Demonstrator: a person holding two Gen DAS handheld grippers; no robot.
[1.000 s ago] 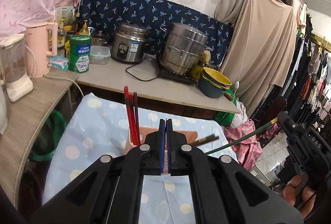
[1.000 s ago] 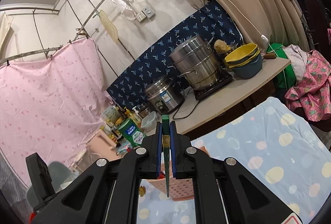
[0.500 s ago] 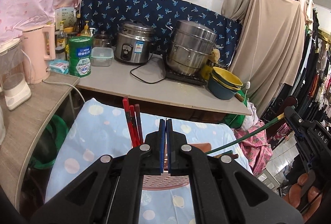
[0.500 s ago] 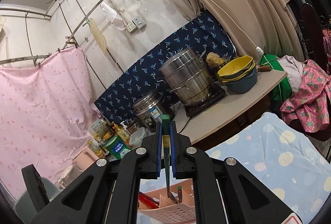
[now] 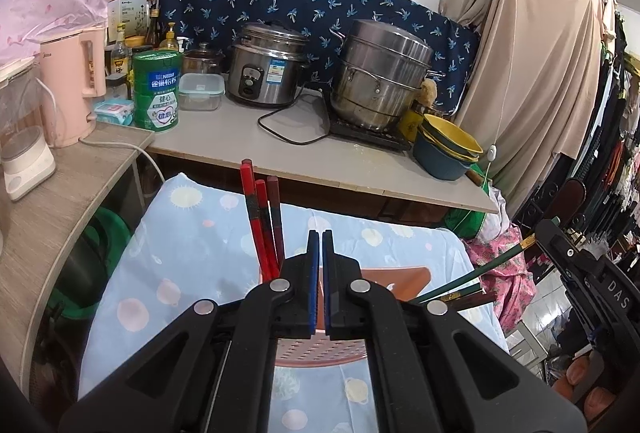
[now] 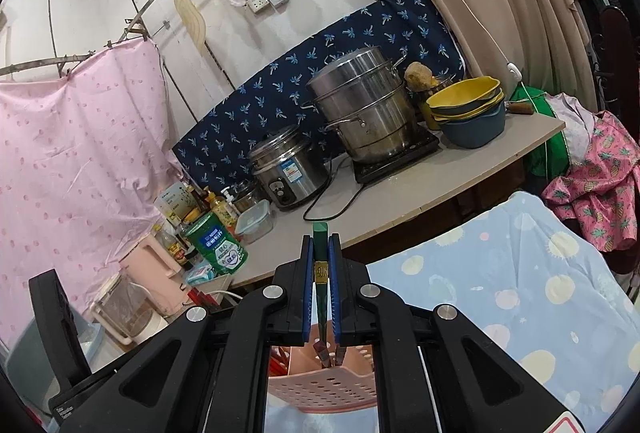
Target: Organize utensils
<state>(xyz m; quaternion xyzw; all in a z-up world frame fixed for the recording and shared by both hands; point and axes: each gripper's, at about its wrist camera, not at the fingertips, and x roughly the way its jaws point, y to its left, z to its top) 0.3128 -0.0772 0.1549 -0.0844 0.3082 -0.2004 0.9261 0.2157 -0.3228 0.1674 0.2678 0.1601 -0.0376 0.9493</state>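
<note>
In the left wrist view, our left gripper (image 5: 319,257) sits low in the centre of the frame with its blue pads together on nothing. Just behind it is the pink perforated holder (image 5: 320,351), resting on the blue dotted cloth (image 5: 192,253). Red chopsticks (image 5: 260,225) stand upright in the holder's left compartment. At the right of the frame the green chopstick (image 5: 472,275) slants down toward the holder from our right gripper (image 5: 560,245), with brown chopsticks (image 5: 472,301) just below it.

In the right wrist view, that gripper (image 6: 321,273) is clamped on the green chopstick (image 6: 320,245) at centre frame, its tip pointing down into the holder (image 6: 320,389) at the bottom edge, beside a brown chopstick end already there; whether the tip touches bottom we cannot tell.

To do this step well, we judge we should keep the stick near vertical over one compartment, lower until it seats, then part the pads gently. The light holder may tip, so our free left gripper should stay close to steady it.
</note>
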